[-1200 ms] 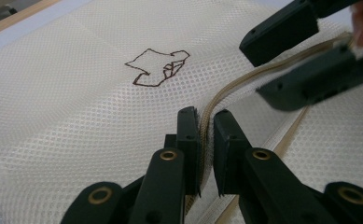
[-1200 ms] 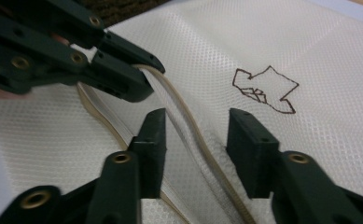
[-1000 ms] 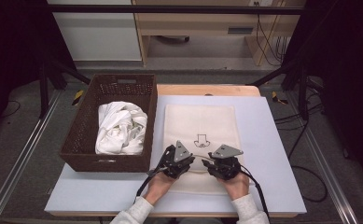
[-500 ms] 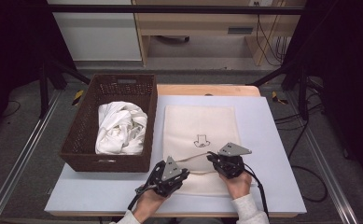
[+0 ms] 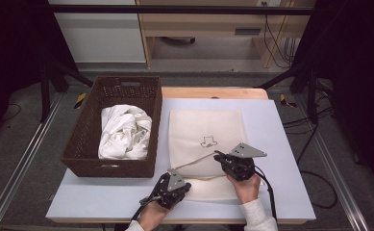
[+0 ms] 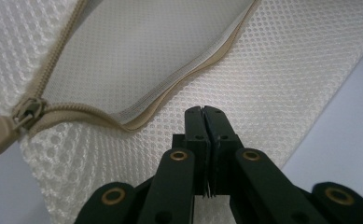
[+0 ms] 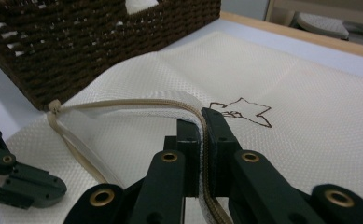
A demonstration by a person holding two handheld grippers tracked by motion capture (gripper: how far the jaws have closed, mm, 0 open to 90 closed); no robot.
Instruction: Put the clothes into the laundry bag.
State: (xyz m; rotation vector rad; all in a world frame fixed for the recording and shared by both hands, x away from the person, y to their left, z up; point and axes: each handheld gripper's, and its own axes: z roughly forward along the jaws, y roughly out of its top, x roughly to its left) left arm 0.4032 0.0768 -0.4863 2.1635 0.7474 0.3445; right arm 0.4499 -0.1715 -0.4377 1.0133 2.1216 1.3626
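Mesh bag in both grippers

This looks like a lab or a testing room set up for recording, not a home. A black metal frame bar crosses overhead, well beyond the left gripper and the right gripper, and dark slanted stand legs drop to a grey carpeted floor on both sides of them. The pale grey work table under the grippers sits between silvery floor rails. Loose black cables hang by a light wooden desk far ahead of the right gripper, next to a white cabinet. Yellow-and-black hazard tape marks the floor beyond the left gripper.
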